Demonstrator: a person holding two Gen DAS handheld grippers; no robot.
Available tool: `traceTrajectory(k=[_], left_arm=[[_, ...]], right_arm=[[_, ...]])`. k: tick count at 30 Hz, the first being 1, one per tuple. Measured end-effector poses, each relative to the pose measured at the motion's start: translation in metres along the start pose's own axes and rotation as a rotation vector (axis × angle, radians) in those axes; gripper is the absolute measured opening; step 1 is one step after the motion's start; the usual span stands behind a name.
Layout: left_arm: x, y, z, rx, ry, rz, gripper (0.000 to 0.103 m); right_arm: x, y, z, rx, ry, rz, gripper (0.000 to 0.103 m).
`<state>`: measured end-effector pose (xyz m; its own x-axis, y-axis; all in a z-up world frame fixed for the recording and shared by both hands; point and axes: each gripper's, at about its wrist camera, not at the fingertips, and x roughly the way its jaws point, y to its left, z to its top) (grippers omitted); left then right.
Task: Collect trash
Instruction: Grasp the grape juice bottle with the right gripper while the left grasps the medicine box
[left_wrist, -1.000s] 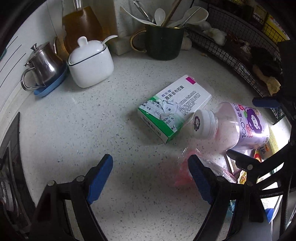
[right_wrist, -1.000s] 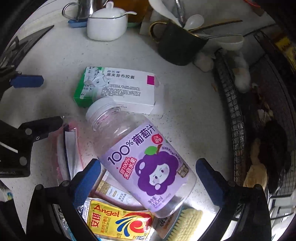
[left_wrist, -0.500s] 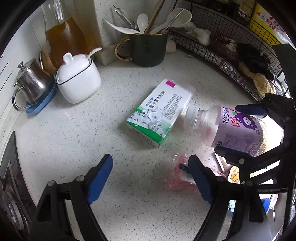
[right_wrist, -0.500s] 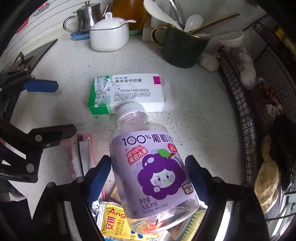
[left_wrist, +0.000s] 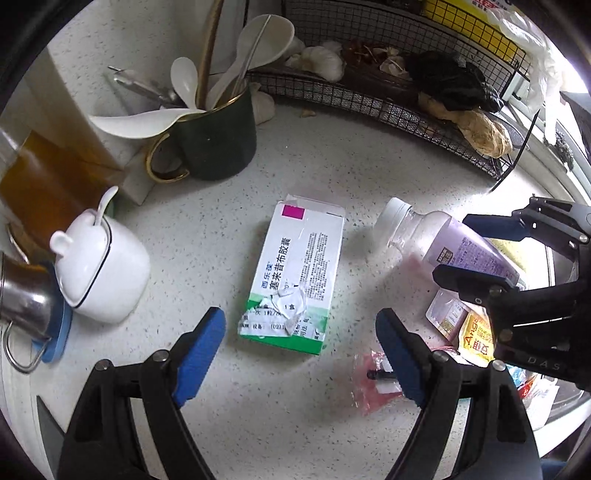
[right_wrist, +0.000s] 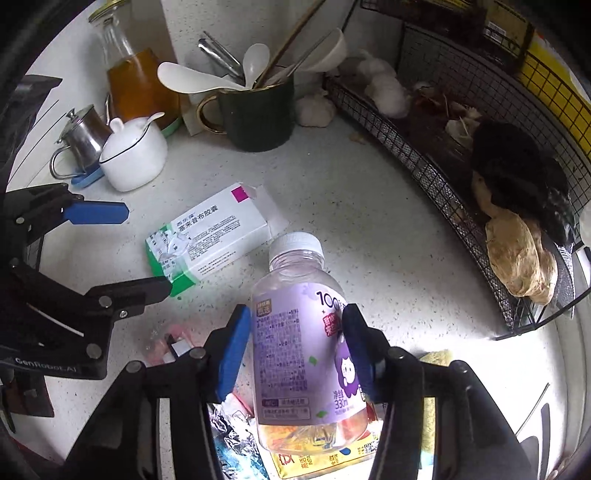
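My right claw (right_wrist: 295, 354) has just been closing and now clamps the juice bottle (right_wrist: 299, 332), low in frame. My left claw (left_wrist: 301, 350) gapes empty over the medicine box (left_wrist: 295, 277); I reckon it should drop and grab that next.

White speckled counter (left_wrist: 207, 236); white-and-green box (left_wrist: 295, 277) with magenta square at 12 o'clock; purple-labelled clear bottle (right_wrist: 306, 339); dark green mug (left_wrist: 218, 144).
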<state>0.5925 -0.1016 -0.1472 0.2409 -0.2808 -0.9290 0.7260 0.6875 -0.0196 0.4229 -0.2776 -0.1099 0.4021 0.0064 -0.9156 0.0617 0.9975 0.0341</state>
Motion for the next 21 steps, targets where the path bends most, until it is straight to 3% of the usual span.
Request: traceTrajectory(k=[7,12,16,18,21], left_arm=[[0.025,0.009,0.006,0.061,0.028,-0.045,0.082],[0.048,0.014,0.006,0.085,0.058,-0.055,0.082],[0.061,0.017,0.008,0.073,0.064,-0.066,0.082],[0.065,0.016,0.010,0.074,0.058,-0.087,0.082],[0.068,0.010,0.015,0.108,0.038,-0.068,0.073]], right_arm=[[0.006,-0.001,0.007,0.045,0.031,-0.048,0.050],[0.024,-0.002,0.011,0.074,0.066,-0.083,0.056],[0.045,-0.009,0.003,0.108,0.127,-0.062,0.056],[0.051,-0.011,0.001,0.124,0.126,-0.050,0.051],[0.052,-0.015,0.001,0.160,0.108,-0.043,0.050]])
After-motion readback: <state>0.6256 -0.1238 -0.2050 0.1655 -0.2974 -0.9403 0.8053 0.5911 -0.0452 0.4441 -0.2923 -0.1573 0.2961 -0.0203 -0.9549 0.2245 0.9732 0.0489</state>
